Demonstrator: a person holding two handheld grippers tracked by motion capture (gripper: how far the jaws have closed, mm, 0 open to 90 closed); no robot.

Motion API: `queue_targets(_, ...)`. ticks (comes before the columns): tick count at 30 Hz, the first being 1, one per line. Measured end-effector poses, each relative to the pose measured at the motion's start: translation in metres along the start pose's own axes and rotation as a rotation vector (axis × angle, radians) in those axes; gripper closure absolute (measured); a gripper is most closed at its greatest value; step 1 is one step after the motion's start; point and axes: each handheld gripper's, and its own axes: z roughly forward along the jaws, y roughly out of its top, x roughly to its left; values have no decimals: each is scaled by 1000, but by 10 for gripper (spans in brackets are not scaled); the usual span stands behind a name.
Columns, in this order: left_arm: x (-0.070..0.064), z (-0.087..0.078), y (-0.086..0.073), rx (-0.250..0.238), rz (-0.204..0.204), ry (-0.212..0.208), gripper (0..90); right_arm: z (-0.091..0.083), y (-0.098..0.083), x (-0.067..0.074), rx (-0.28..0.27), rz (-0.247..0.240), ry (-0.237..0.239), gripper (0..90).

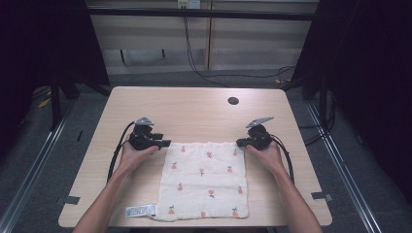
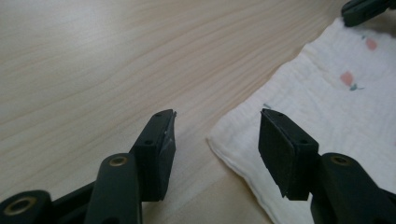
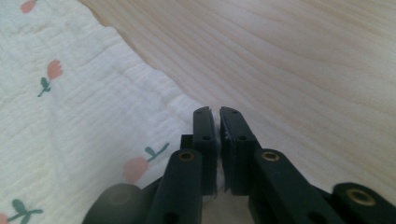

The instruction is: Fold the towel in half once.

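Both hands low at cloth [image 1: 204,179] far corners (forearms converging).

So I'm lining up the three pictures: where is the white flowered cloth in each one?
High view: the cloth lies flat on the near middle of the table, between both grippers.
Left gripper view: at the right, its corner between the open fingers.
Right gripper view: at the left, its edge at the closed fingers.
Shared landmark: the cloth's pink flower print.
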Motion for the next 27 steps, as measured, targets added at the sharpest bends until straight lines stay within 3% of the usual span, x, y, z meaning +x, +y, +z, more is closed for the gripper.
queue_targets(5, -3, 6, 2, 56, 25, -8, 508, 0, 0, 0, 0, 4, 8, 881)
queue_targets(16, -7, 14, 0, 63, 35, 19, 542, 0, -2, 1, -13, 8, 11, 881)
queue_targets(18, -12, 15, 0, 70, 73, 25, 604, 0, -3, 1, -17, 9, 10, 881)
queue_targets(21, -16, 16, 1, 87, 95, 17, 734, -1, -3, 3, -13, 11, 14, 882)
queue_targets(24, -14, 17, -1, 67, 75, 14, 856, -3, -4, 4, -24, 23, 15, 884)
queue_targets(27, -14, 14, -1, 70, 79, 29, 875, -6, -4, 2, -56, 41, 31, 884)
